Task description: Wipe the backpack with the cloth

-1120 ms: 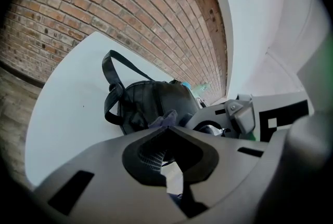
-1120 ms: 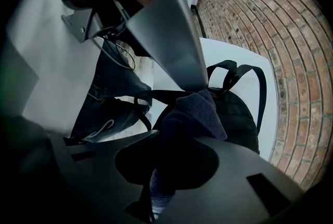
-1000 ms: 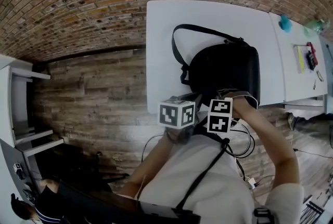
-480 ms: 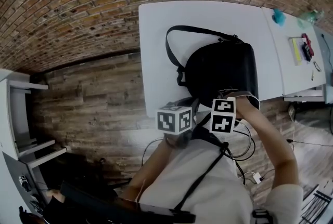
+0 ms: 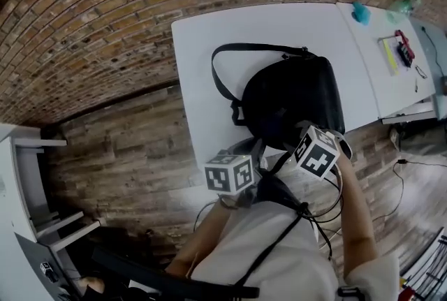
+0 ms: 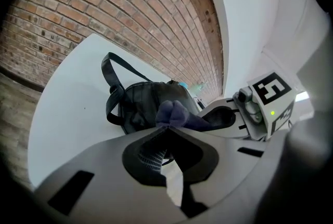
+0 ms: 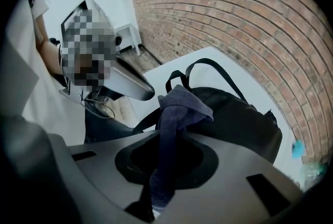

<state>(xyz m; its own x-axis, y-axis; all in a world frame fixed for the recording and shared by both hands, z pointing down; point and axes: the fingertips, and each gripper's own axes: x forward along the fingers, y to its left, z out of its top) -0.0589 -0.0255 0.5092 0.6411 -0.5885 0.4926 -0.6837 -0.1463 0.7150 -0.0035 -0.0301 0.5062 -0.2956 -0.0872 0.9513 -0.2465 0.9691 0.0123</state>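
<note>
The black backpack (image 5: 293, 107) lies flat near the front edge of the white desk (image 5: 209, 41), its strap looped out toward the brick wall (image 5: 105, 13). Just in front of it, the right tongs (image 7: 169, 133) are clamped on the dark cloth (image 7: 174, 114). The left tongs (image 6: 169, 127) pinch the cloth's bunched end.

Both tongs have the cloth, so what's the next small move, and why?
Probably lower the cloth onto the backpack: the left tongs and right tongs both pinch it, bunched near the backpack's close edge, and it doesn't seem to touch yet.
</note>
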